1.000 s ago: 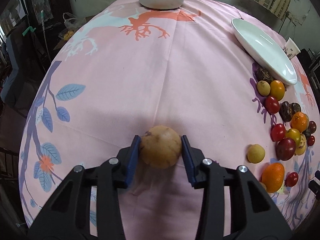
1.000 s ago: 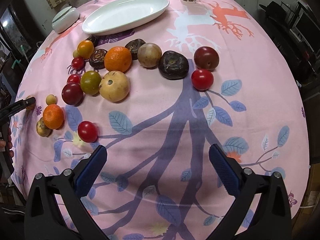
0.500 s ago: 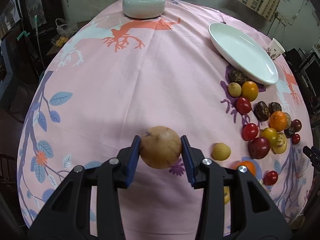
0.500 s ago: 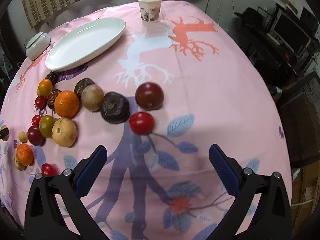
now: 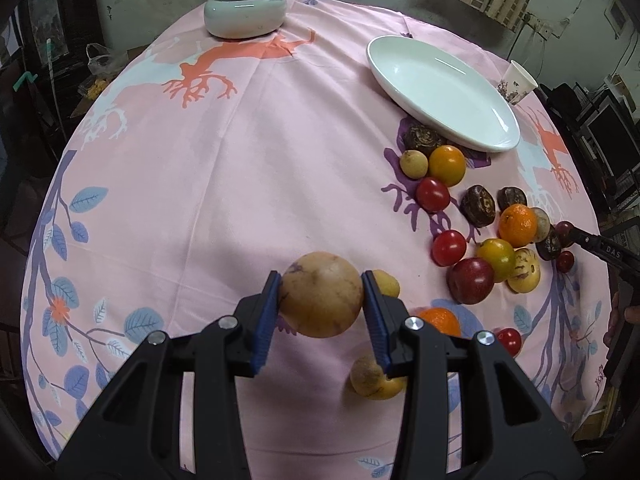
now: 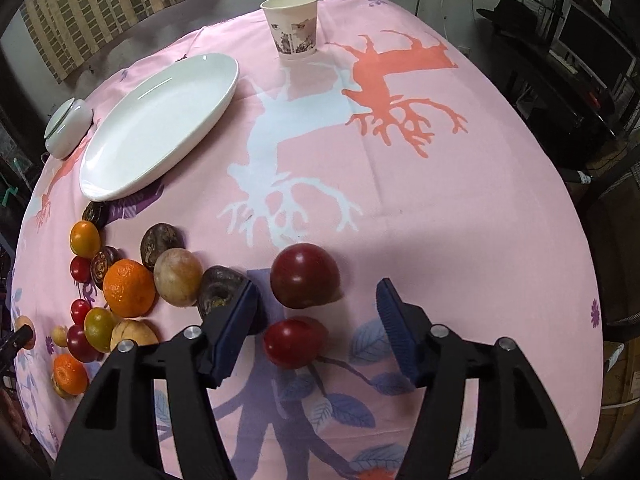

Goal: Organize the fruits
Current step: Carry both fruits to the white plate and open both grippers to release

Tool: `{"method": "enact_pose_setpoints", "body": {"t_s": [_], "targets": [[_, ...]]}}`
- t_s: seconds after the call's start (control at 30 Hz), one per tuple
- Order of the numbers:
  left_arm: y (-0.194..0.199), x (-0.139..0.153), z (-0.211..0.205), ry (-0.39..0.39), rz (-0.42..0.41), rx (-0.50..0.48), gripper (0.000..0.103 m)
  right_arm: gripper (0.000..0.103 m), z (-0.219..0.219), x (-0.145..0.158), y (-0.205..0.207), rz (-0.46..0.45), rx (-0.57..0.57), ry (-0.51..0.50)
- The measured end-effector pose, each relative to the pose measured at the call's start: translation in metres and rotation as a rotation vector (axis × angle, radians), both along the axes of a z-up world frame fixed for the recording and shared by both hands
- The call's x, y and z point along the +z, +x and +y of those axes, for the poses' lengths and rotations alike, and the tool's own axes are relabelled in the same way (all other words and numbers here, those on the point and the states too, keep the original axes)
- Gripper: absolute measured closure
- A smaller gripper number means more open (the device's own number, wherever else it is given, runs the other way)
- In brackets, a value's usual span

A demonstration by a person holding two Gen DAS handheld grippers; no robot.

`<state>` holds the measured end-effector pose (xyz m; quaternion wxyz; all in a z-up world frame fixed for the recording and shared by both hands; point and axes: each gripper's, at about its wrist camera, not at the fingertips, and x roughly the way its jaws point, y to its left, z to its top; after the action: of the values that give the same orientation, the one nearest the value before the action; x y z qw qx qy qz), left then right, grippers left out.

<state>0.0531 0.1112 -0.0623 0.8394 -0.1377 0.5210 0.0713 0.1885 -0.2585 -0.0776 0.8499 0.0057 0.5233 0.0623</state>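
My left gripper point(image 5: 321, 294) is shut on a round tan fruit point(image 5: 320, 295) and holds it above the pink tablecloth. Several fruits lie in a cluster to its right, among them an orange point(image 5: 517, 225) and a dark red plum point(image 5: 471, 281). A white oval plate point(image 5: 442, 92) lies beyond them, with nothing on it. My right gripper point(image 6: 316, 308) is open, low over the cloth, its jaws either side of a dark red plum point(image 6: 304, 275) and a red tomato point(image 6: 294, 343). The plate also shows in the right wrist view point(image 6: 160, 124).
A lidded white ceramic jar point(image 5: 245, 10) stands at the far edge. A paper cup point(image 6: 291, 26) stands beyond the plate. A dark wrinkled fruit point(image 6: 220, 294) lies against my right gripper's left finger. Chairs and clutter surround the round table.
My left gripper has carried the tan fruit to the right, toward the fruit cluster. My right gripper has moved forward and down, and the plum and tomato now lie between its jaws.
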Motion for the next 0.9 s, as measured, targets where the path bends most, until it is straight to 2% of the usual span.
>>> {"method": "enact_pose_setpoints", "body": {"t_s": [0.07, 0.13, 0.17, 0.27, 0.47, 0.57, 0.67, 0.9], "targets": [[0.000, -0.002, -0.001, -0.005, 0.006, -0.004, 0.062, 0.039, 0.005, -0.003, 0.005, 0.008, 0.004, -0.016], [0.000, -0.004, 0.000, -0.002, 0.014, -0.001, 0.062, 0.047, 0.005, -0.006, 0.008, 0.014, -0.014, -0.012], [0.000, -0.004, 0.000, -0.002, 0.016, 0.000, 0.062, 0.056, 0.003, -0.006, 0.009, 0.017, -0.026, 0.005], [0.001, -0.005, 0.000, 0.000, 0.016, -0.003, 0.062, 0.062, 0.002, -0.009, 0.011, 0.030, -0.033, 0.042], [0.005, -0.006, -0.004, 0.005, 0.019, -0.014, 0.062, 0.063, 0.017, -0.013, 0.014, 0.038, 0.003, -0.036], [0.007, -0.007, -0.008, 0.004, 0.021, -0.024, 0.062, 0.063, 0.018, -0.025, 0.018, 0.061, 0.018, -0.094], [0.008, -0.007, -0.008, 0.004, 0.019, -0.026, 0.062, 0.064, 0.004, -0.022, 0.023, 0.082, -0.025, -0.010], [0.027, 0.007, -0.001, 0.008, -0.014, -0.034, 0.062, 0.064, -0.004, 0.015, 0.030, 0.022, -0.017, 0.089]]}}
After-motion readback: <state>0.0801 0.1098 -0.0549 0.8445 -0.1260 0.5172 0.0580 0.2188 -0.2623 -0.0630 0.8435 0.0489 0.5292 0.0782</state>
